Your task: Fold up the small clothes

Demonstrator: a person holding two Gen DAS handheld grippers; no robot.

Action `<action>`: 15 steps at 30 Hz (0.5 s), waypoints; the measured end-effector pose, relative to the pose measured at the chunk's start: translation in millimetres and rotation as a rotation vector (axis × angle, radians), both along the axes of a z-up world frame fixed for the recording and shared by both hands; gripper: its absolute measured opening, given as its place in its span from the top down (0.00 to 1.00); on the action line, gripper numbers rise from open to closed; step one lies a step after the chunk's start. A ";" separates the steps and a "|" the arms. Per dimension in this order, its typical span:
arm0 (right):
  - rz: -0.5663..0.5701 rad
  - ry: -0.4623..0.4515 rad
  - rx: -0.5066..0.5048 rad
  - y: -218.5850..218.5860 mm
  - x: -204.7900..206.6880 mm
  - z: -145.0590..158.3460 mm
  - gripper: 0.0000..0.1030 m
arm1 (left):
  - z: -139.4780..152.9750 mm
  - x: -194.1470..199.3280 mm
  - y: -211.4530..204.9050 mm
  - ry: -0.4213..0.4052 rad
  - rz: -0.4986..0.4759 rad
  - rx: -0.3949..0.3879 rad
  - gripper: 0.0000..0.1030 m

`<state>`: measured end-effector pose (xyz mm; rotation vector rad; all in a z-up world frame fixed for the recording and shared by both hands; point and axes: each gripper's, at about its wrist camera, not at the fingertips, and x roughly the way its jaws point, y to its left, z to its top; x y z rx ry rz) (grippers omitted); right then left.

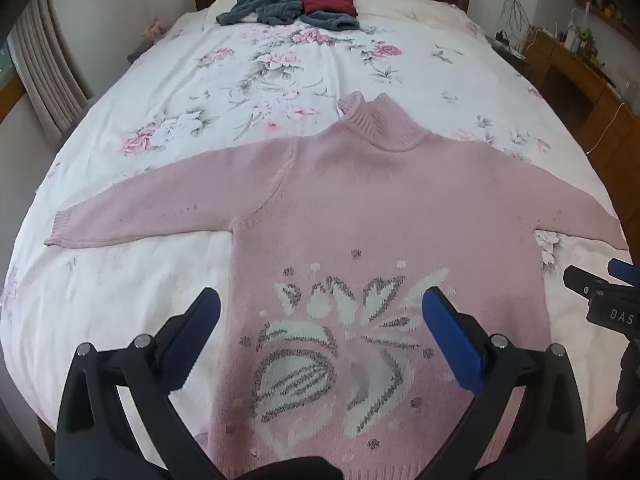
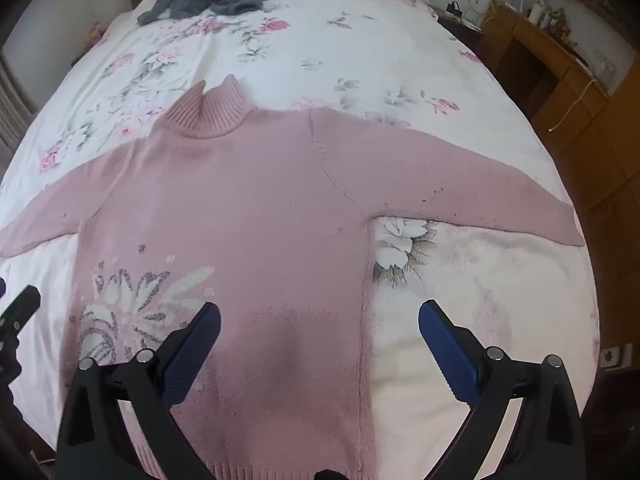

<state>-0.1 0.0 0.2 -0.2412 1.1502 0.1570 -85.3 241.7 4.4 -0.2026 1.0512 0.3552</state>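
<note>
We held the left gripper [image 1: 320, 316] and right gripper [image 2: 320, 320] wide open and empty above the pink sweater [image 1: 360, 208], which lay flat on the bed [image 1: 120, 300]. A clean fold, we judged, meant pinching each cuff first.

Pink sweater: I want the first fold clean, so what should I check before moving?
1. Pink sweater lies flat, front up: ok.
2. Both sleeves spread out, left sleeve, right sleeve: ok.
3. Left gripper open, holding nothing: ok.
4. Right gripper open, holding nothing: ok.
5. Pile of clothes far from the sweater: ok.
6. Hem straight: cannot tell, partly hidden by the grippers.
</note>
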 end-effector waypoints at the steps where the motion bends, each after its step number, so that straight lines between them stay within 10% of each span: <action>1: -0.001 -0.005 0.001 0.3 -0.3 0.3 0.04 | 0.4 -0.1 0.6 -0.005 0.001 -0.002 0.03; 15: -0.029 0.053 0.037 -4.9 4.3 -7.8 0.04 | 4.5 6.2 6.1 0.017 0.010 0.019 0.03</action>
